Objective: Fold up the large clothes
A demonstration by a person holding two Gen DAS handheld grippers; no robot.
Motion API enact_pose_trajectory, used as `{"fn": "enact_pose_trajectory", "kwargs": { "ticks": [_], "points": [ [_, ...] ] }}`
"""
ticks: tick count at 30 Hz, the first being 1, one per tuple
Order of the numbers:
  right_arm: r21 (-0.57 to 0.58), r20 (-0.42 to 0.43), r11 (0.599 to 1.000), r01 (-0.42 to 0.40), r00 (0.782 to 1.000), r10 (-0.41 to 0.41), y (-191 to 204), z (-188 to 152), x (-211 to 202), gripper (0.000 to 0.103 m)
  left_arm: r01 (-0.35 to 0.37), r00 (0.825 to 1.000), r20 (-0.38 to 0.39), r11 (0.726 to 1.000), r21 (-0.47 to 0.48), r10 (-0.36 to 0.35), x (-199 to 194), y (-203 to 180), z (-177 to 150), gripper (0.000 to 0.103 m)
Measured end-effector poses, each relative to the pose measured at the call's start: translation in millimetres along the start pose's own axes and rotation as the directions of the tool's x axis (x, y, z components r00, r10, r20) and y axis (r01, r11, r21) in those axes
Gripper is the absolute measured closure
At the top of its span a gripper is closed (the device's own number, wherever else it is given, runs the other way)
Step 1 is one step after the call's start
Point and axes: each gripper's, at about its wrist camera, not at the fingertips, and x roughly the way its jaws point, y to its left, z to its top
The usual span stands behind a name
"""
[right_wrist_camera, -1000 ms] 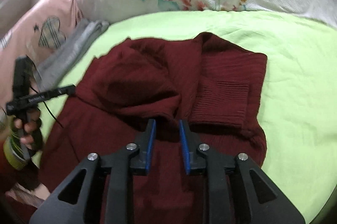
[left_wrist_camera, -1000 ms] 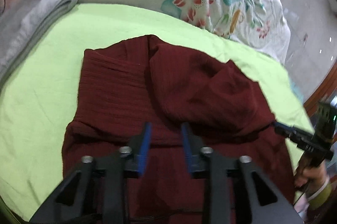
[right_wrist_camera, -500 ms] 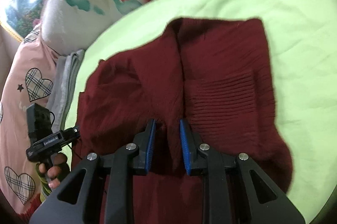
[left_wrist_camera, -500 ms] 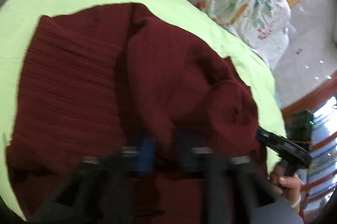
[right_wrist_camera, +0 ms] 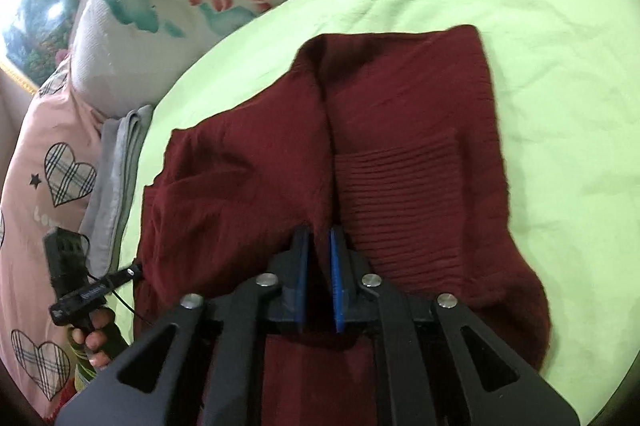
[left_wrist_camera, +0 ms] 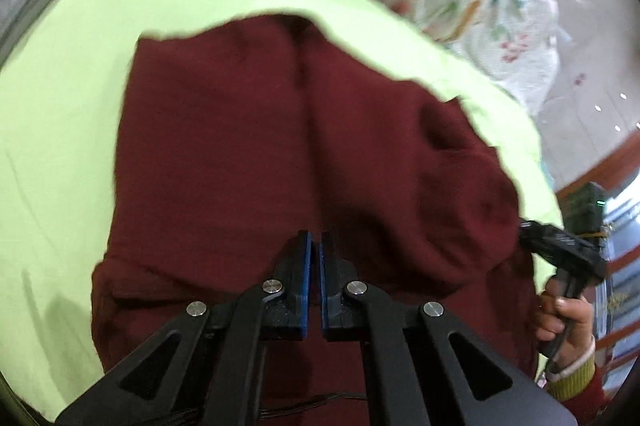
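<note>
Maroon ribbed sweater (right_wrist_camera: 404, 162) lies mid-frame on the lime-green sheet (right_wrist_camera: 560, 26) with both sides and sleeves already folded in, meeting down the middle; I reckon the bottom-to-top fold is what's left. My left gripper (left_wrist_camera: 315, 246) has just closed, fingers together at the lower hem, though I can't tell if they've caught cloth. My right gripper (right_wrist_camera: 318, 238) has just been narrowing, fingers slightly apart over the centre seam, grip unclear.

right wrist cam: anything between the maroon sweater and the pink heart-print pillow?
Yes. In the right wrist view, folded grey fabric lies between the maroon sweater and the pink heart-print pillow, with a strip of green sheet beside it.
</note>
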Motion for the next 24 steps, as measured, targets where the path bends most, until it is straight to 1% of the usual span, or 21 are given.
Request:
{"fn": "enact_pose_trajectory", "kwargs": {
  "ticks": [1, 2, 4, 5, 6, 7, 8, 9, 11, 13, 14, 15, 16, 17, 18, 20, 21, 22, 23, 24],
  "points": [
    [0.004, 0.006, 1.0, 0.006, 1.0, -0.006, -0.5, -0.7, -3.9, 0.081, 0.006, 1.0, 0.001, 1.0, -0.012, -0.006, -0.7, 3.9, -3.1, 0.103],
    [0.0, 0.028, 1.0, 0.014, 1.0, -0.014, 1.0, -1.7, -12.2, 0.078, 0.03, 0.999, 0.018, 0.999, -0.024, -0.029, -6.4, 4.6, -5.4, 0.103],
    [-0.026, 0.081, 0.998, 0.053, 0.995, -0.051, 7.4, -2.8, -27.5, 0.077, 0.064, 0.997, 0.045, 0.998, -0.022, -0.063, -18.4, 1.7, -9.1, 0.101],
    [-0.047, 0.112, 0.997, 0.058, 0.992, -0.052, 13.9, -3.7, -36.3, 0.076, 0.076, 0.995, 0.058, 0.997, -0.011, -0.075, -24.6, -3.6, -10.1, 0.099],
    [-0.062, 0.128, 0.997, 0.045, 0.991, -0.037, 19.6, -3.6, -40.5, 0.076, 0.087, 0.994, 0.064, 0.996, -0.001, -0.087, -28.2, -9.7, -9.8, 0.094],
    [-0.091, 0.135, 0.996, 0.013, 0.991, -0.001, 29.5, -4.3, -42.7, 0.076, 0.101, 0.993, 0.062, 0.995, 0.006, -0.102, -28.8, -17.1, -7.0, 0.088],
    [-0.115, 0.125, 0.993, -0.013, 0.992, 0.028, 38.1, -5.8, -41.3, 0.076, 0.112, 0.992, 0.057, 0.994, 0.009, -0.113, -28.0, -22.0, -5.4, 0.071],
    [-0.136, 0.11, 0.99, -0.038, 0.993, 0.053, 45.7, -6.8, -38.1, 0.076, 0.118, 0.992, 0.051, 0.993, 0.01, -0.118, -26.5, -26.1, -3.6, 0.052],
    [-0.174, 0.087, 0.982, -0.07, 0.993, 0.086, 64.2, -10.1, -27.4, 0.076, 0.107, 0.994, 0.033, 0.994, 0.003, -0.107, -19.5, -38.1, 2.2, 0.034],
    [-0.193, 0.073, 0.977, -0.095, 0.991, 0.111, 75.2, -12.0, -18.0, 0.076, 0.104, 0.994, 0.024, 0.995, -0.004, -0.104, -10.0, -43.3, 6.3, 0.035],
    [-0.193, 0.066, 0.974, -0.114, 0.989, 0.129, 80.8, -11.6, -12.9, 0.076, 0.083, 0.996, 0.02, 0.997, -0.007, -0.083, -5.5, -42.9, 6.1, 0.047],
    [-0.192, 0.064, 0.973, -0.126, 0.988, 0.141, 84.2, -11.4, -10.1, 0.076, 0.052, 0.999, 0.011, 0.999, -0.005, -0.052, 0.1, -42.4, 6.9, 0.084],
    [-0.19, 0.062, 0.971, -0.143, 0.986, 0.157, 87.9, -9.3, -5.1, 0.076, 0.018, 1.0, -0.016, 1.0, 0.003, -0.018, 8.4, -42.9, 6.9, 0.102],
    [-0.19, 0.06, 0.97, -0.15, 0.985, 0.164, 89.3, -9.2, -1.8, 0.076, -0.009, 0.999, -0.034, 1.0, 0.002, 0.009, 14.1, -40.8, 5.9, 0.099],
    [-0.19, 0.052, 0.97, -0.151, 0.985, 0.163, 91.8, -8.0, 3.7, 0.076, -0.02, 0.999, -0.029, 1.0, 0.003, 0.02, 13.8, -38.0, 3.7, 0.099],
    [-0.171, -0.023, 0.977, -0.131, 0.991, 0.129, 93.5, -13.6, 24.1, 0.076, -0.035, 0.999, -0.006, 0.999, 0.021, 0.035, 9.3, -33.5, -1.3, 0.1],
    [-0.156, -0.082, 0.981, -0.117, 0.991, 0.105, 90.8, -19.0, 39.1, 0.076, -0.052, 0.999, 0.0, 0.998, 0.028, 0.052, 6.9, -31.1, -3.0, 0.1],
    [-0.149, -0.132, 0.982, -0.119, 0.986, 0.1, 87.3, -26.0, 49.9, 0.076, -0.059, 0.998, 0.004, 0.998, 0.028, 0.059, 5.8, -28.5, -4.3, 0.1],
    [-0.141, -0.198, 0.982, -0.126, 0.975, 0.097, 85.1, -33.6, 64.3, 0.077, -0.065, 0.998, 0.006, 0.998, 0.023, 0.065, 4.0, -24.6, -5.3, 0.102],
    [-0.138, -0.228, 0.982, -0.129, 0.969, 0.095, 83.7, -39.8, 72.9, 0.077, -0.074, 0.997, 0.005, 0.997, 0.02, 0.074, 3.5, -21.3, -7.5, 0.103]
  ]
}}
